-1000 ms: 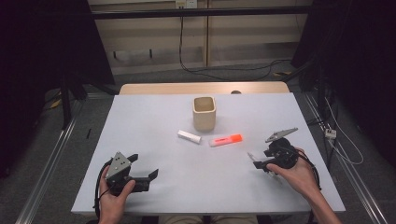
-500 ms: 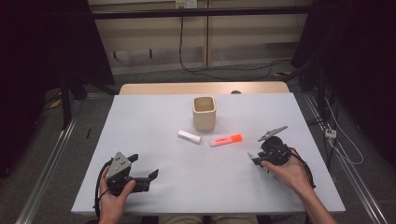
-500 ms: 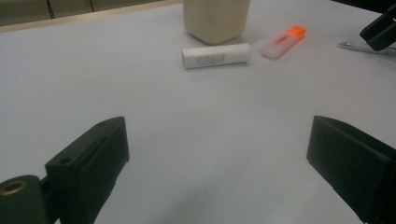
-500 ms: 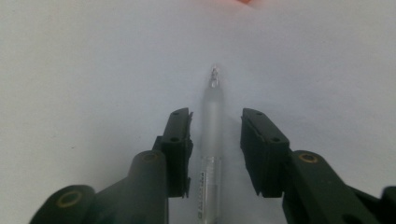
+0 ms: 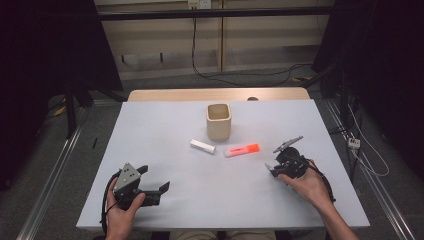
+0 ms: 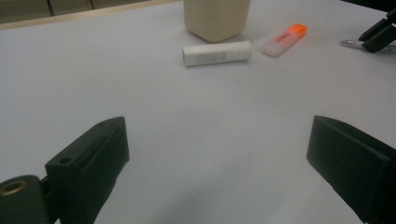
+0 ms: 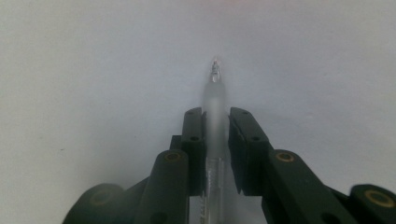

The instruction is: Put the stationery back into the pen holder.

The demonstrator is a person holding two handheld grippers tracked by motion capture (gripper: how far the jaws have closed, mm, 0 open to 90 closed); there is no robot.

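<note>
The right tool (image 5: 272,167) sits at the right side of the white surface (image 5: 165,130), held low in the person's right hand (image 5: 307,185). Its jaws have just been closing, and in the right gripper view they press from both sides on a clear ballpoint pen (image 7: 215,116), whose tip points away from the camera just above the surface. In the left gripper view the pen's tip end pokes out beside those far jaws.

The left tool (image 5: 152,190) rests at the near left of the surface in the left hand (image 5: 122,212), its jaws spread wide with nothing between them.

Between the two tools, farther back, lie a white tube (image 5: 202,146) and an orange highlighter (image 5: 241,150), near each other but apart. A beige square cup (image 5: 219,121) stands upright just behind them. The highlighter lies near the right tool, a little to its left and farther from the person.
</note>
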